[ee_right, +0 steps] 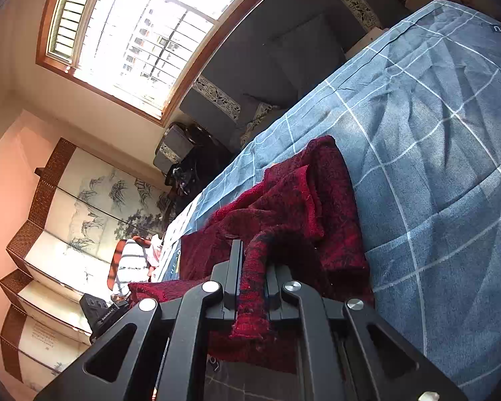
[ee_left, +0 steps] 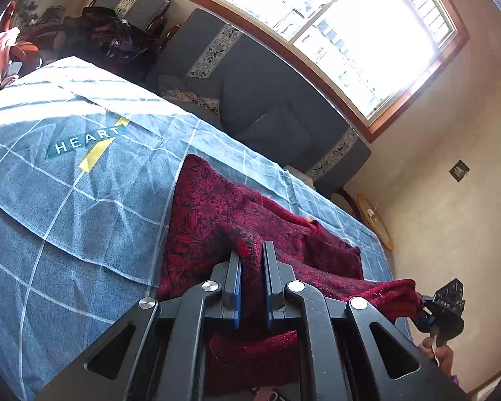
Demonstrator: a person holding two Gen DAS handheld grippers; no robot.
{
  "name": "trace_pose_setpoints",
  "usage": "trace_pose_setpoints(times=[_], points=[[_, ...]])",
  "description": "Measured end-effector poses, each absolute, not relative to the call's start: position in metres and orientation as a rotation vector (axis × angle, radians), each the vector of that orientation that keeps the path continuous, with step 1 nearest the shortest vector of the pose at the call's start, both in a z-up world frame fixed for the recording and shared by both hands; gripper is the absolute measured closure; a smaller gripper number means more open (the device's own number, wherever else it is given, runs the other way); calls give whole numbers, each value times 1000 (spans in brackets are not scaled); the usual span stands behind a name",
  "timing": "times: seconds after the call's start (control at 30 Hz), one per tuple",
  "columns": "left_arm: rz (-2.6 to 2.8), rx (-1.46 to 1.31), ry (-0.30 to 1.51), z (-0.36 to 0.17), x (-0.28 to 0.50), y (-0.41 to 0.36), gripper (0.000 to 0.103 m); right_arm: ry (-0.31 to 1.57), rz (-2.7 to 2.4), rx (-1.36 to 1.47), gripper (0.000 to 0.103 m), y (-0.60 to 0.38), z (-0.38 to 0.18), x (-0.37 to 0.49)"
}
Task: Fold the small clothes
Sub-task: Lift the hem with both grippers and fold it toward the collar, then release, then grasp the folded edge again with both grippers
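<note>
A dark red patterned knit garment (ee_left: 223, 220) lies on the blue checked cloth (ee_left: 66, 217) of the table. My left gripper (ee_left: 252, 250) is shut on the garment's near edge and lifts a ridge of fabric. My right gripper (ee_right: 254, 250) is shut on another part of the same garment's (ee_right: 300, 200) near edge, with fabric hanging down between its fingers. The right gripper also shows at the far right of the left wrist view (ee_left: 427, 304), holding a corner of the garment. The left gripper's body shows at the lower left of the right wrist view (ee_right: 100, 314).
The cloth bears a "HEART" label (ee_left: 87, 142). A grey sofa (ee_left: 267, 100) stands behind the table under a bright window (ee_left: 350, 26). A painted folding screen (ee_right: 66, 217) and a pile of striped clothes (ee_right: 130, 264) are at the table's far end.
</note>
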State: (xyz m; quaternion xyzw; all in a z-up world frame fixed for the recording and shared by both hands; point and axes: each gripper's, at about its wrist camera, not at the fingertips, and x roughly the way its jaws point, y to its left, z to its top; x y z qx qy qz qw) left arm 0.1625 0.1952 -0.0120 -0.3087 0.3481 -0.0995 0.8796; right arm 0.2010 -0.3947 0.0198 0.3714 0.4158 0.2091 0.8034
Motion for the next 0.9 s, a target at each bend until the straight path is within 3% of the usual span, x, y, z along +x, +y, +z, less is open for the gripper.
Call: trace_pose_setpoints(times=[0.3, 0.37, 0.43, 0.47, 0.5, 0.53, 0.57, 0.6, 0.63, 0.73, 0.9], points=[[-130, -579, 751, -36, 193, 192, 87, 921, 423, 821, 92, -392, -16, 235], [-93, -575, 740, -37, 194, 196, 75, 914, 436, 814, 90, -390, -19, 240], [-21, -568, 695, -34, 191, 202, 41, 915, 436, 802, 87, -389, -21, 243], [19, -571, 661, -31, 186, 206, 33, 916, 440, 818, 85, -390, -23, 244], [62, -572, 633, -28, 182, 210, 21, 910, 451, 853, 78, -393, -25, 242], [93, -571, 607, -26, 178, 213, 12, 889, 461, 893, 64, -398, -27, 241], [106, -570, 585, -24, 175, 218, 11, 852, 464, 926, 56, -404, -26, 237], [117, -558, 575, -23, 174, 220, 10, 797, 463, 951, 36, -411, -23, 232], [131, -534, 577, -21, 173, 221, 10, 738, 460, 968, 28, -419, -20, 225], [132, -462, 597, -22, 171, 218, 10, 669, 477, 990, 27, -433, -14, 211], [60, -411, 672, -37, 168, 207, 10, 738, 481, 909, 27, -428, -21, 194]])
